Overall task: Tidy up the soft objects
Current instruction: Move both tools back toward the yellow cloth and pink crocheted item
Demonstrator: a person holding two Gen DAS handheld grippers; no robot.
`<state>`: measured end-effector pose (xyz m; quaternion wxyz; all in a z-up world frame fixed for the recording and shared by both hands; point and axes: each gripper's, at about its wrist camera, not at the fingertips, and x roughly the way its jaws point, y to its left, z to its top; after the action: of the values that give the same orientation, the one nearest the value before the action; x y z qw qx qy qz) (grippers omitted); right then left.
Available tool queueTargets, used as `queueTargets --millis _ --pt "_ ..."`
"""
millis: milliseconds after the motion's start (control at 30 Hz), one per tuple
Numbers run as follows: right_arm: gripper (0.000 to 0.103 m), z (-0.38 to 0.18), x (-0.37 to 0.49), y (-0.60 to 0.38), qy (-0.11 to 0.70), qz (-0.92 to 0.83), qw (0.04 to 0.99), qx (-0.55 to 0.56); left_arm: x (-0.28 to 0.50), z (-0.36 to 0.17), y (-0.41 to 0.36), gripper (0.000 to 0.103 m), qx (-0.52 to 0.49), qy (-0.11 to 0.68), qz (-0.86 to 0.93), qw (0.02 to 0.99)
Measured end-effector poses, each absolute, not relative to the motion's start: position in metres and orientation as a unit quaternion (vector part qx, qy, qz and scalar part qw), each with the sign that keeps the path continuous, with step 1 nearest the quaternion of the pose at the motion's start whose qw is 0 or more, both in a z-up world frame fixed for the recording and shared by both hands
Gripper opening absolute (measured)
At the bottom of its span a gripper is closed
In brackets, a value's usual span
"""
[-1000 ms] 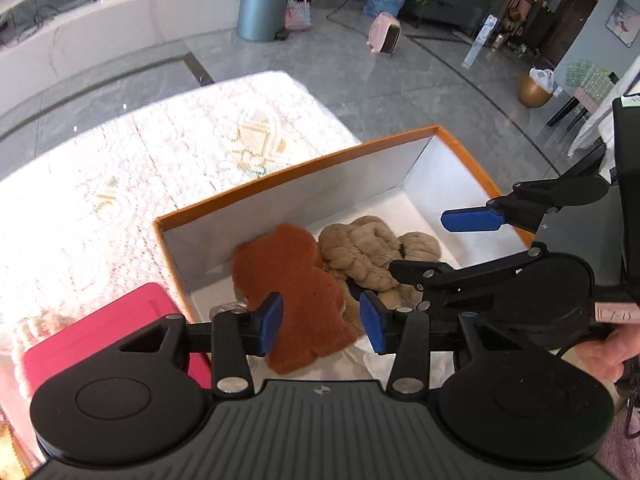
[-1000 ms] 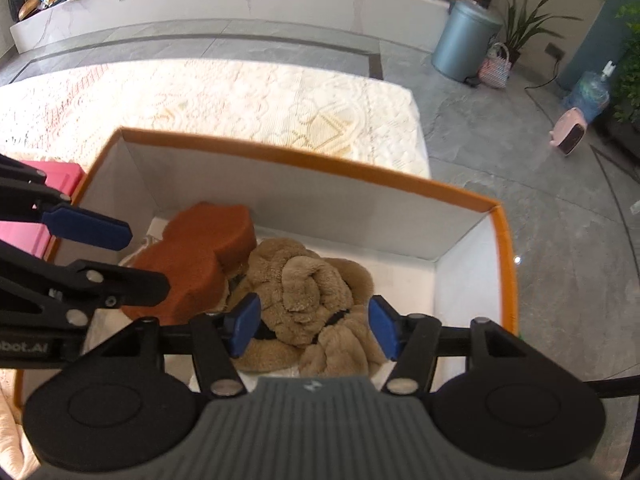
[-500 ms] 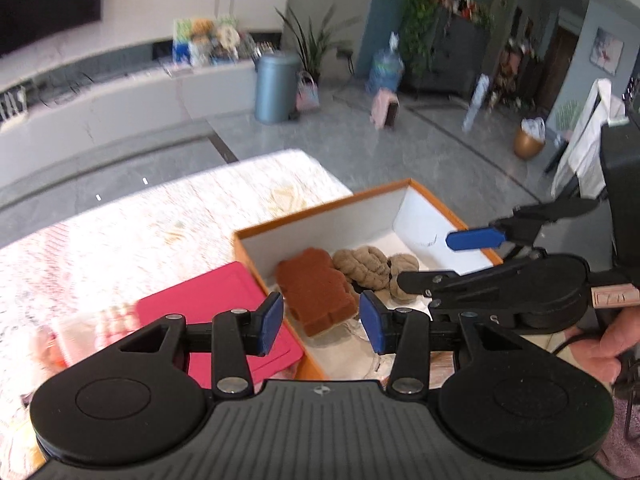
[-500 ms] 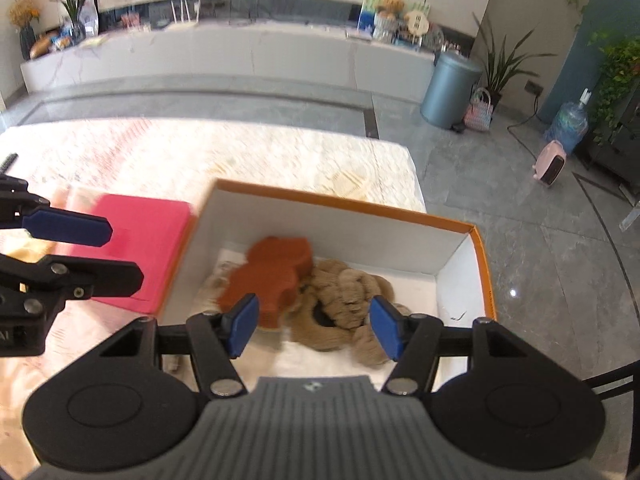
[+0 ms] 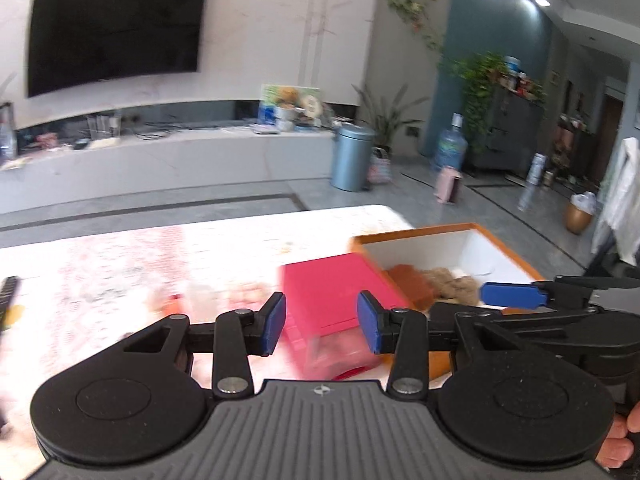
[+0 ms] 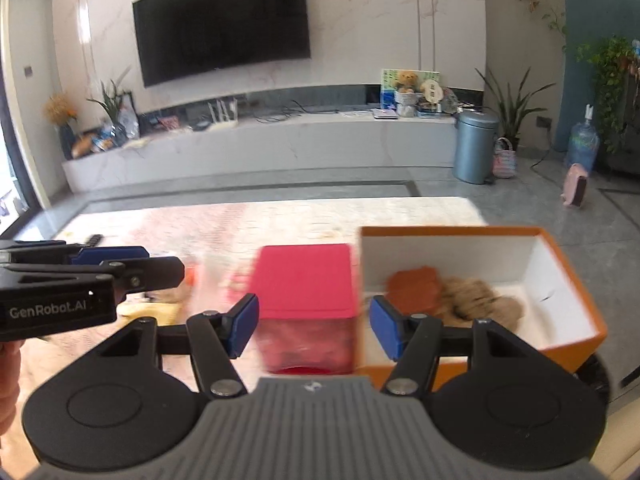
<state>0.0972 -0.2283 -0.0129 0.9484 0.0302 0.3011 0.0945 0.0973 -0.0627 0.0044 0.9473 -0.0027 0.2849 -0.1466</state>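
Note:
An orange box (image 5: 416, 236) (image 6: 452, 231) with white inside stands at the table's right end. In it lie a rust-brown soft piece (image 5: 412, 280) (image 6: 416, 286) and a tan knotted plush (image 5: 452, 280) (image 6: 476, 300). My left gripper (image 5: 322, 322) hovers over the pink-lidded container (image 5: 328, 288) (image 6: 304, 276); its jaws are closing slightly with nothing between them. My right gripper (image 6: 314, 326) is open and holds nothing, level with the gap between that container and the box. Each gripper shows in the other's view: right gripper (image 5: 508, 294), left gripper (image 6: 112, 256).
A lace-patterned cloth covers the table (image 5: 160, 248). Blurred small items (image 5: 240, 292) lie left of the pink container, and a black remote (image 6: 94, 240) sits at the far left. Beyond the table are grey floor, a blue bin (image 6: 474, 148) and a low TV bench (image 6: 260, 148).
Both grippers have pulled back and up out of the orange box and tilted toward level. The box looks smaller and farther; the pink container and the room now fill the views.

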Motion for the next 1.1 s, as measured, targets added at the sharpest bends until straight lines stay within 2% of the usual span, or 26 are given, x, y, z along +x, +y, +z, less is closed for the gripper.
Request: queueTargets --millis 267,600,700,767,967,1100 --pt "0.061 -0.040 0.085 -0.163 0.290 0.114 0.950 0.000 0.086 -0.017 -0.006 0.048 -0.022 0.310 -0.063 0.948" --pt "0.061 -0.072 0.114 -0.115 0.335 0.154 0.929 -0.032 0.094 -0.047 0.048 0.049 -0.020 0.348 -0.050 0.936" --pt "0.060 -0.081 0.130 -0.103 0.345 0.163 0.923 -0.040 0.099 -0.064 0.064 0.051 -0.018 0.364 -0.053 0.930" --pt "0.060 -0.088 0.142 -0.092 0.349 0.172 0.920 -0.048 0.110 -0.070 0.070 0.058 -0.002 0.371 -0.056 0.927" --pt "0.057 -0.107 0.184 -0.064 0.363 0.189 0.909 -0.075 0.157 -0.085 0.082 0.068 0.023 0.394 -0.080 0.915" --pt "0.056 -0.121 0.208 -0.056 0.375 0.191 0.903 -0.088 0.188 -0.105 0.082 0.069 0.051 0.425 -0.091 0.899"
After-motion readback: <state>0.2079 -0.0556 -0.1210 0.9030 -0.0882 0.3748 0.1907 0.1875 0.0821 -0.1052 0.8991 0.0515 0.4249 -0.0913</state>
